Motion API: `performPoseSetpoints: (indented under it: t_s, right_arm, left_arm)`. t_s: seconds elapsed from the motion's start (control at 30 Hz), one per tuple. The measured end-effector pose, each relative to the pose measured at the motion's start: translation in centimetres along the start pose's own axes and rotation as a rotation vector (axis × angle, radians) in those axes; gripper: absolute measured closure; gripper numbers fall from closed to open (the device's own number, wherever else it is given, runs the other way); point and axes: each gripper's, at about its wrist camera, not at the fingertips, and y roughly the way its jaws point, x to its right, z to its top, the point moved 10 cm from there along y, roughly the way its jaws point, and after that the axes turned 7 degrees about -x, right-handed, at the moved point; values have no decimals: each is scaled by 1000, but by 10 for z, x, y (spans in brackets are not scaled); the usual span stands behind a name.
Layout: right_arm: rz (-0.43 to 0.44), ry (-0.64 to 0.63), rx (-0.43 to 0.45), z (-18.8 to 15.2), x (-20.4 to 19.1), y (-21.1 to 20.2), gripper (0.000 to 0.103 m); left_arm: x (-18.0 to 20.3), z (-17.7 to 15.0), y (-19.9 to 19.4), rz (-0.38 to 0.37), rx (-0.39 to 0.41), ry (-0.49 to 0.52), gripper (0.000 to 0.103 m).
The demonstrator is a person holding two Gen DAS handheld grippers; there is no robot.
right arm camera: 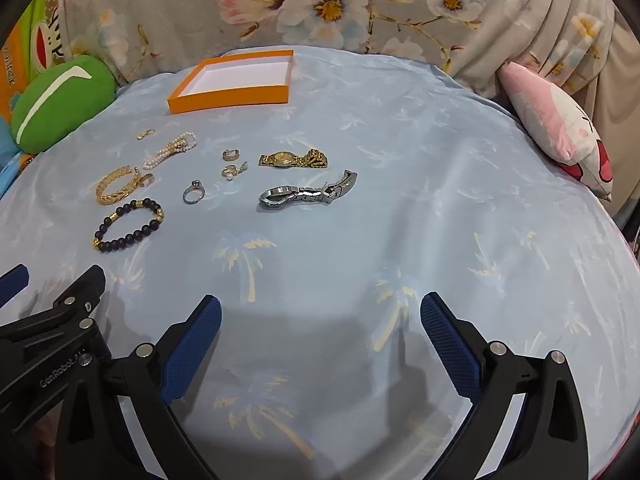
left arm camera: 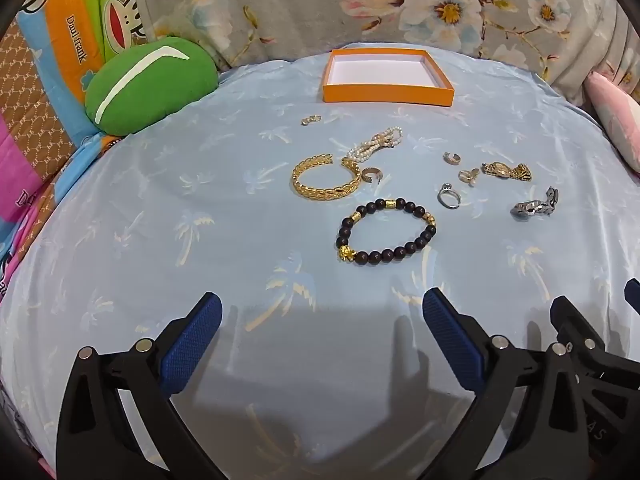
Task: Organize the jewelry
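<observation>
An empty orange tray (left arm camera: 388,93) (right arm camera: 230,95) with a white floor sits at the far side of the blue bedsheet. In front of it lie loose pieces: a gold bangle (left arm camera: 326,178) (right arm camera: 116,186), a pearl strand (left arm camera: 376,144) (right arm camera: 170,151), a dark bead bracelet (left arm camera: 386,232) (right arm camera: 128,226), a silver ring (left arm camera: 450,197) (right arm camera: 194,193), a gold watch (left arm camera: 506,171) (right arm camera: 294,159), a silver watch (left arm camera: 536,206) (right arm camera: 308,193) and small rings. My left gripper (left arm camera: 322,312) is open, hanging nearer than the bead bracelet. My right gripper (right arm camera: 320,312) is open over bare sheet, to the right of the left one.
A green cushion (left arm camera: 150,84) (right arm camera: 60,102) lies at the back left, a pink-and-white cushion (right arm camera: 560,128) at the right edge. A floral cloth (left arm camera: 360,4) rises behind the tray. Bare sheet (right arm camera: 440,200) spreads to the right of the jewelry.
</observation>
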Motion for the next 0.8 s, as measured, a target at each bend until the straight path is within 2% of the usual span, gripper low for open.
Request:
performPoseSetpoints:
  t_s: [0.07,0.8]
  right_arm:
    - [-3,-1,2,0,1,-1,5]
    - [9,1,9,0,-2,-1,5]
  left_arm:
    - [1,-1,1,-19,-17,-7,5]
    - [0,0,0,-9,-8,-1,5]
